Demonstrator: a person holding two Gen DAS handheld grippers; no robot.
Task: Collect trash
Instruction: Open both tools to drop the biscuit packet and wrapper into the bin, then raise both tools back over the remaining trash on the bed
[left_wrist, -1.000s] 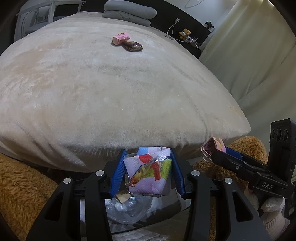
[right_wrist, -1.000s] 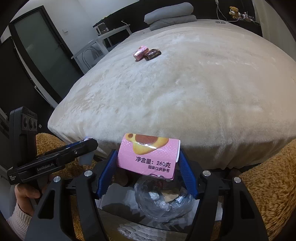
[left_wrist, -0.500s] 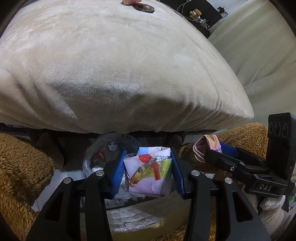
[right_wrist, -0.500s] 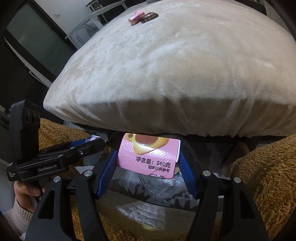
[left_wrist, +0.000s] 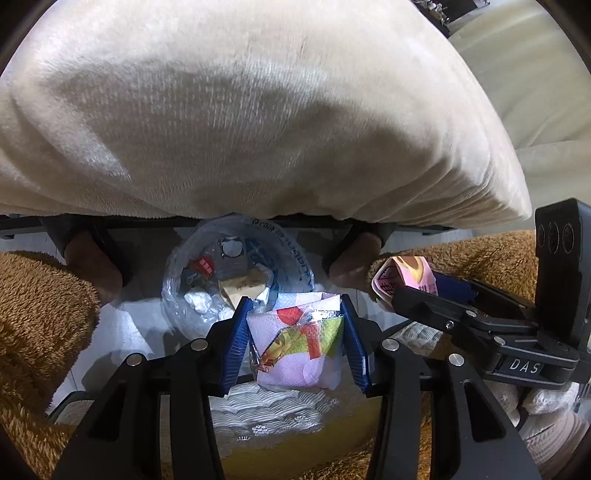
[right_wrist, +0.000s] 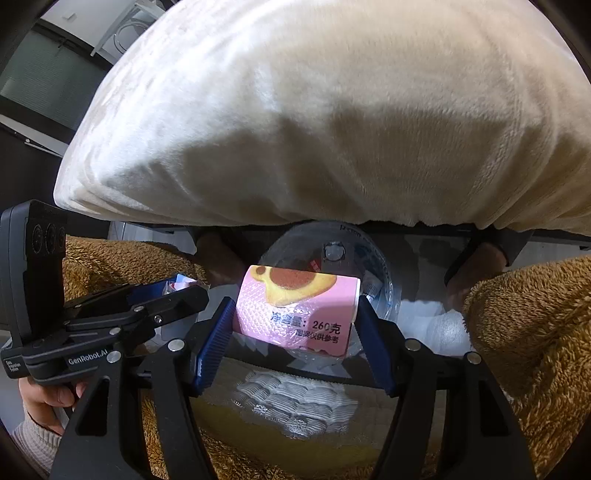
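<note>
My left gripper (left_wrist: 295, 343) is shut on a crumpled snack wrapper (left_wrist: 299, 345), white with red, yellow and foil patches. My right gripper (right_wrist: 295, 321) is shut on a pink snack packet (right_wrist: 295, 314) printed with a cake picture and black text. Both point steeply down over a clear-lined trash bin (left_wrist: 236, 269) on the floor at the foot of the bed; the bin (right_wrist: 373, 266) holds several pieces of litter. In the left wrist view the right gripper (left_wrist: 413, 291) with its pink packet (left_wrist: 406, 277) sits to the right. In the right wrist view the left gripper (right_wrist: 173, 291) shows at left.
A cream plush bedspread (left_wrist: 258, 110) overhangs the bin from above. Brown fleece-clad legs (left_wrist: 37, 325) flank the bin on both sides, with feet in dark slippers (left_wrist: 351, 254) beside it. A hand (right_wrist: 48, 398) holds the left gripper's handle. A yellow and white cloth (right_wrist: 295, 406) lies below.
Both grippers have sunk and tipped downward, each keeping its wrapper. The bed top with the pink and brown wrappers has left the view, and the bin has come into full sight beneath the bedspread.
</note>
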